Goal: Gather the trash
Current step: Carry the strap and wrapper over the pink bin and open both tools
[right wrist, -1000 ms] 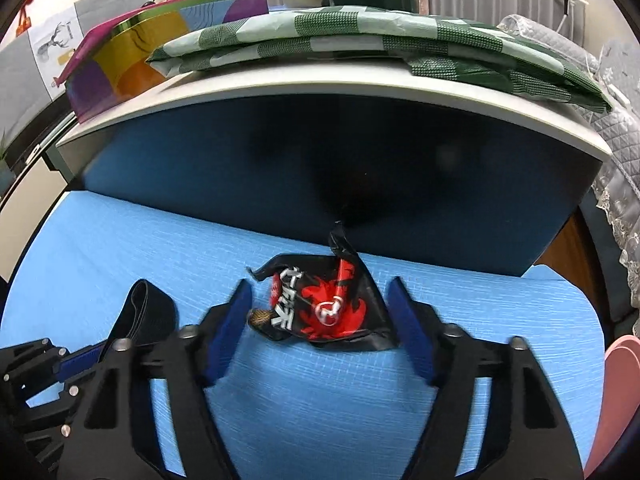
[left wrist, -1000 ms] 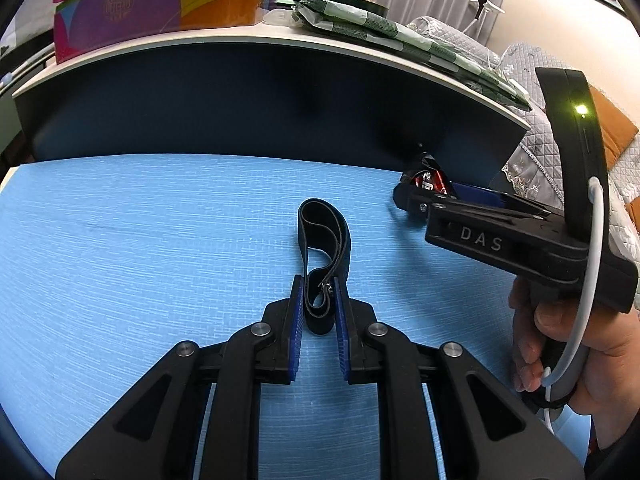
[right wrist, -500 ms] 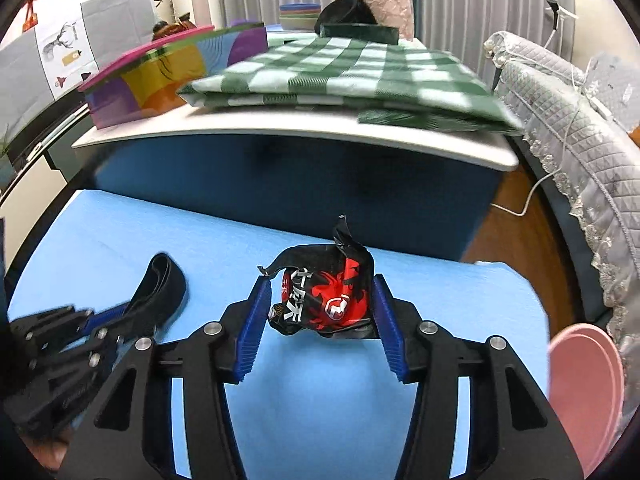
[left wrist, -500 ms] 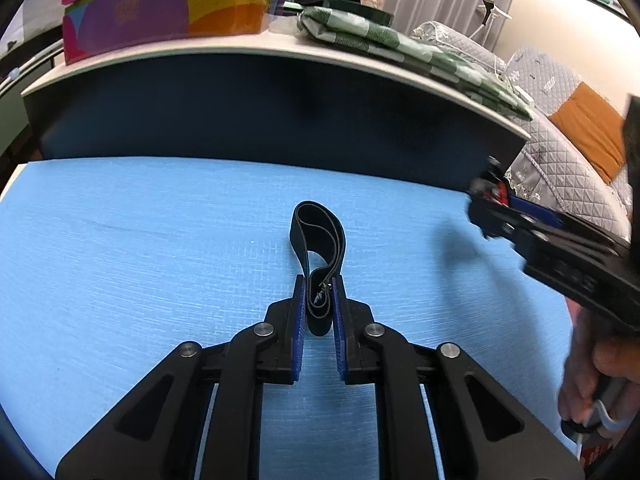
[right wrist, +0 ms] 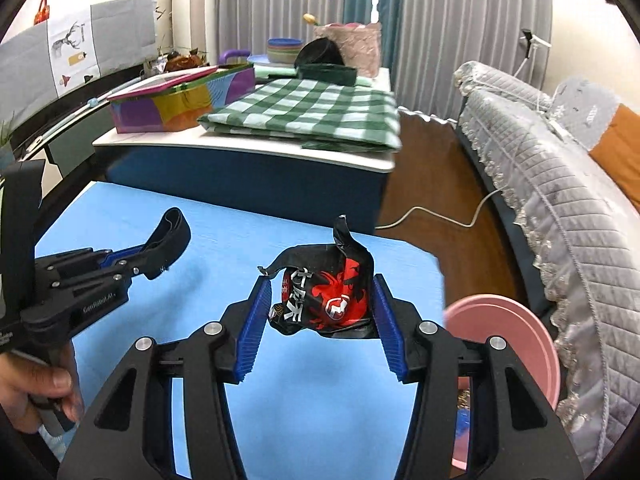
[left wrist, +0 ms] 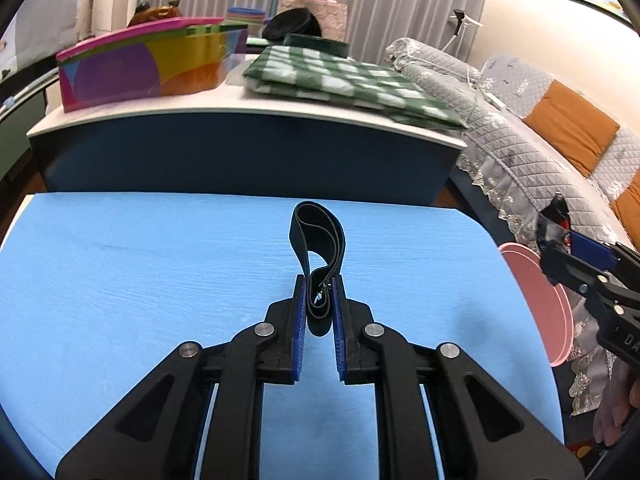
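Showing wrapper (right wrist: 326, 294) print, right view only

A looped black band (left wrist: 318, 248) hangs pinched above the blue mat, while a crumpled black-and-red snack wrapper (right wrist: 326, 290) sits clamped upright.

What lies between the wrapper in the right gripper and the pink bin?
Nothing stands between. In the right wrist view, the wrapper is clamped in the right gripper; only that gripper's right-hand finger and bare blue table separate it from the pink bin.
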`<control>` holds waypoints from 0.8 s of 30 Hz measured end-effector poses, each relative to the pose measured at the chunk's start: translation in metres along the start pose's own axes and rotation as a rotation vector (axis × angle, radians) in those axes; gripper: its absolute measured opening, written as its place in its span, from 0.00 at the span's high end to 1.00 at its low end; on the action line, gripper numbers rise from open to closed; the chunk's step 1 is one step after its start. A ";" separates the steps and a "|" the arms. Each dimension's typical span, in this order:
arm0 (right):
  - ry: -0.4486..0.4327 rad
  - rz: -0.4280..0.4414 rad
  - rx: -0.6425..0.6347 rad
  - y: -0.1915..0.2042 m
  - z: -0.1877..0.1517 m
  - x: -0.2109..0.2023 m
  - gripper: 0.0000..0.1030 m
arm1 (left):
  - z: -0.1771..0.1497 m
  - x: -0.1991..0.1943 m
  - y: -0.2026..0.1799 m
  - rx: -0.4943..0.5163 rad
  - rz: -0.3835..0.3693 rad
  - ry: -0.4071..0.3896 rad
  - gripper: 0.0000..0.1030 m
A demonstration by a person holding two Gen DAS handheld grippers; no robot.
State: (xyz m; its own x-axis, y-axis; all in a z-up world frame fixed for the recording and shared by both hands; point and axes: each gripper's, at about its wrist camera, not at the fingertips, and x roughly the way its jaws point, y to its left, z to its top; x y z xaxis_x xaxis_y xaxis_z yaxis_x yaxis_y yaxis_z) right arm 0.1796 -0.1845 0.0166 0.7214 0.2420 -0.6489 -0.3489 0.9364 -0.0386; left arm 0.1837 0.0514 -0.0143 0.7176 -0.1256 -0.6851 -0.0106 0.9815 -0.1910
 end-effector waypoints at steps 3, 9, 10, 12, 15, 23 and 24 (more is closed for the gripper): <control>-0.020 -0.007 0.010 -0.012 -0.004 -0.019 0.50 | -0.002 -0.009 -0.009 0.014 -0.008 -0.006 0.88; -0.065 -0.022 0.006 -0.037 -0.012 -0.053 0.50 | -0.017 -0.023 -0.025 0.056 -0.008 -0.024 0.88; -0.077 -0.027 0.012 -0.043 -0.015 -0.058 0.50 | -0.022 -0.023 -0.028 0.060 -0.007 -0.024 0.88; -0.090 -0.037 0.033 -0.056 -0.020 -0.064 0.50 | -0.031 -0.023 -0.030 0.050 -0.011 -0.020 0.88; -0.095 -0.042 0.099 -0.080 -0.033 -0.067 0.50 | -0.042 -0.022 -0.034 0.031 -0.005 -0.012 0.88; -0.103 -0.073 0.145 -0.120 -0.061 -0.070 0.50 | -0.056 -0.025 -0.056 0.026 0.020 -0.034 0.88; -0.105 -0.084 0.145 -0.126 -0.063 -0.071 0.50 | -0.056 -0.025 -0.060 0.029 0.020 -0.038 0.88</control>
State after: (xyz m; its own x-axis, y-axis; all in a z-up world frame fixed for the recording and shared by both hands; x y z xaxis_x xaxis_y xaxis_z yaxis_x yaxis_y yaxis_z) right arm 0.1342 -0.3353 0.0195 0.8055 0.1800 -0.5646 -0.2006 0.9793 0.0260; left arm 0.1273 -0.0123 -0.0245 0.7437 -0.1008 -0.6609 -0.0052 0.9877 -0.1565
